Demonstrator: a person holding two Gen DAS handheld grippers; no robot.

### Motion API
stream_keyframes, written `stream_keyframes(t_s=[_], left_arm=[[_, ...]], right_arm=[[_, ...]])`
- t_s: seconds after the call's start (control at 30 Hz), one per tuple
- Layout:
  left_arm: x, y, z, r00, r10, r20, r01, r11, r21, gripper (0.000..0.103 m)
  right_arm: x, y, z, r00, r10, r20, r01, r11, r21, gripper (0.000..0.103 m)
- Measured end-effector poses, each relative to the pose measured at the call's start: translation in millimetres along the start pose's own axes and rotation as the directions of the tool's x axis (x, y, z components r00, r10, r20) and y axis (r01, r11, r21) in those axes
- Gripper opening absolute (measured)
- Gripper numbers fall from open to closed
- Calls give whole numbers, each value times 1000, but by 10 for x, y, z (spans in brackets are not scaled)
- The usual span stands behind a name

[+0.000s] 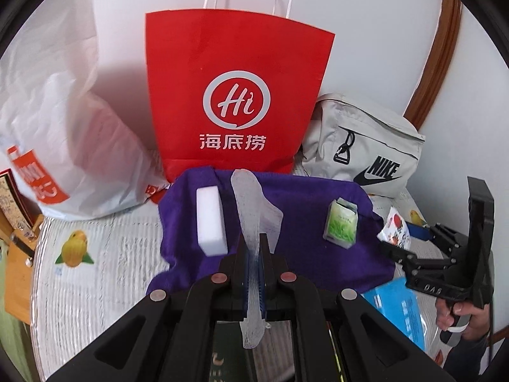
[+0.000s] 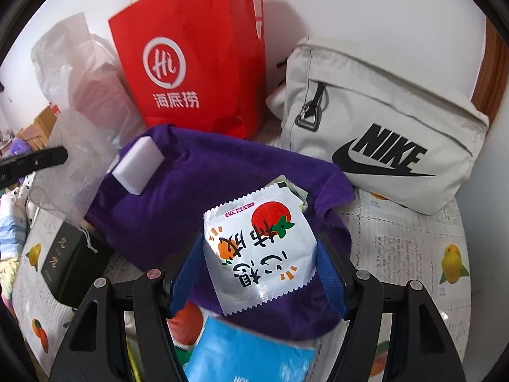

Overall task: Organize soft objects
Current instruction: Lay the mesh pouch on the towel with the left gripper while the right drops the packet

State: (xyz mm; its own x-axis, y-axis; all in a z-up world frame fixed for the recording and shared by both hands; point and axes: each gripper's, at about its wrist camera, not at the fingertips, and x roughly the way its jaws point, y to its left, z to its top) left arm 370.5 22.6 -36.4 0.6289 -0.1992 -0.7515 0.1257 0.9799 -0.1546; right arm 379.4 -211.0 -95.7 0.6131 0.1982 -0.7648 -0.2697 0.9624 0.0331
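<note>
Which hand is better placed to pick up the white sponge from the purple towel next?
Neither is free. Left gripper is shut on a mesh pouch; right gripper holds a snack packet. The sponge lies nearer the left, so probably left, after releasing.

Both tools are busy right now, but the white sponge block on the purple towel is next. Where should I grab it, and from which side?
Grip the white sponge block across its two long side faces, near the middle, coming down from above. It lies flat on the purple towel, a plain rectangular bar, its narrow width likely fitting between the fingers. Its left side is free; the gauze pouch in the left tool hangs near its right.
</note>
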Motion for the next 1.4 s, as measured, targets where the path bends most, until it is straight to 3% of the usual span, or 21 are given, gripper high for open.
stream_keyframes(t_s=[0.23, 0.53, 1.0, 1.23, 1.3, 1.4], left_arm=[[329, -8, 156, 1000, -4, -25, 4, 1000, -1, 5], [800, 128, -23, 993, -3, -117, -2, 999, -36, 5], [988, 147, -164, 983, 13, -183, -19, 999, -34, 6], [927, 141, -178, 979, 50, -198, -58, 998, -34, 32], [859, 126, -168, 978, 72, -193, -78, 997, -27, 50], [705, 132, -155, 979, 110, -170, -114, 993, -16, 58]], right_arm=[[197, -44, -2, 999, 7, -44, -6, 1000, 18, 69], [410, -80, -61, 994, -4, -109, 6, 1000, 14, 69], [606, -74, -31, 986, -8, -167, 6, 1000, -11, 70], [557, -15, -25, 987, -29, -161, 22, 999, -46, 80], [512, -6, -7, 989, -31, -144, 25, 999, -44, 82], [418, -20, 18, 992, -36, -122, 32, 999, -34, 84]])
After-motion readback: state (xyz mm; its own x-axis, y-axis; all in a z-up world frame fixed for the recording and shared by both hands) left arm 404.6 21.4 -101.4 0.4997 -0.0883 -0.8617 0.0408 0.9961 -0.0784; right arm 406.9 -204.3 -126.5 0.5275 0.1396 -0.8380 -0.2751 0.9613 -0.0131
